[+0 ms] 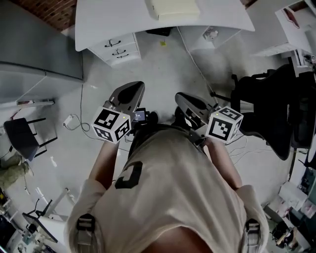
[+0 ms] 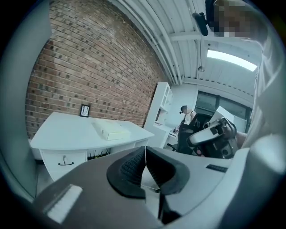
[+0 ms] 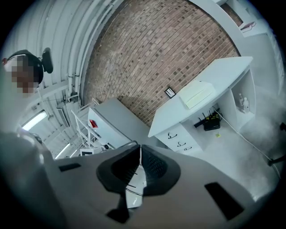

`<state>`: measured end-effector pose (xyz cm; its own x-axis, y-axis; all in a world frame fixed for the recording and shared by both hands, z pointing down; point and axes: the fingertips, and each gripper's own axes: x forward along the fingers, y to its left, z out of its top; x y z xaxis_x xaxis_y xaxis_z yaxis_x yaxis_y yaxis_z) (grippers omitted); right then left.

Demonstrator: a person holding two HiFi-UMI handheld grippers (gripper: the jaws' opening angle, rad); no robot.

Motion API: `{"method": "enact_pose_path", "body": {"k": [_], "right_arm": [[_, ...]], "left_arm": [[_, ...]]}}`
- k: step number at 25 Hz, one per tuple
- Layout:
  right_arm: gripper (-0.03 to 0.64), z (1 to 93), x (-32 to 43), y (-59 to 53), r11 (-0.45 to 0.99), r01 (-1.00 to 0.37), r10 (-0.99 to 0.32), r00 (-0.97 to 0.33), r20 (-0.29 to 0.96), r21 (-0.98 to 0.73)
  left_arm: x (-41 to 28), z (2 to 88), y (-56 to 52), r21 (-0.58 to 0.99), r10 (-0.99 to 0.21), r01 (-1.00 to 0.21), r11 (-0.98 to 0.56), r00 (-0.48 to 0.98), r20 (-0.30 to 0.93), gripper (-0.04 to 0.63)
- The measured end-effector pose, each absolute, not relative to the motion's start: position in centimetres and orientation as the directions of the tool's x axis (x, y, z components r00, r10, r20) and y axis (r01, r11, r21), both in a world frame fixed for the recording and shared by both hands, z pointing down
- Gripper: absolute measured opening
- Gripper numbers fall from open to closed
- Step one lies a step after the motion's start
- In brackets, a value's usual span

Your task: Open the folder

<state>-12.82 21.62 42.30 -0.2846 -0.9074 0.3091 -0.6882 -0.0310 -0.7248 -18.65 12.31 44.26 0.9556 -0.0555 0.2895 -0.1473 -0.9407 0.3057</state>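
Thick pale folder (image 1: pixel 174 7) shut, flat on white desk (image 1: pixel 113 20).

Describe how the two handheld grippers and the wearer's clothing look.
The left gripper and right gripper each have a smooth grey shell with black ribbed pads. Each carries a white cube printed with black square markers. The person wears a pale short-sleeved top with a dark patch on the back, and strap buckles at the shoulders.
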Motion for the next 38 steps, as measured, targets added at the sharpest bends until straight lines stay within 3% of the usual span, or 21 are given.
{"method": "enact_pose_path", "body": {"k": [7, 13, 18, 28, 38], "right_arm": [[0.009, 42.9, -13.0, 20.6, -0.046, -0.683, -0.905, -0.280, 0.320, -0.729], [0.009, 43.0, -10.7, 21.3, -0.076, -0.660, -0.911, -0.258, 0.321, -0.747], [0.009, 43.2, -5.7, 22.1, -0.091, -0.611, -0.932, -0.225, 0.283, -0.786], [0.009, 41.8, 0.5, 22.9, 0.026, -0.608, -0.917, -0.331, 0.224, -0.794], [0.009, 42.3, 4.5, 24.2, 0.067, -0.585, -0.889, -0.402, 0.218, -0.809]], "left_arm": [[-16.8, 43.9, 16.2, 0.294, 0.096, 0.009, -0.956, 0.954, 0.283, 0.006], [-14.0, 44.0, 17.1, 0.305, 0.152, 0.057, -0.951, 0.942, 0.298, 0.006], [-9.8, 43.4, 17.0, 0.283, 0.120, 0.026, -0.959, 0.939, 0.321, 0.006], [-3.2, 41.9, 20.5, 0.212, 0.059, -0.017, -0.977, 0.936, 0.346, 0.006], [-4.0, 41.7, 15.7, 0.072, -0.195, -0.246, -0.967, 0.890, 0.411, 0.006]]}}
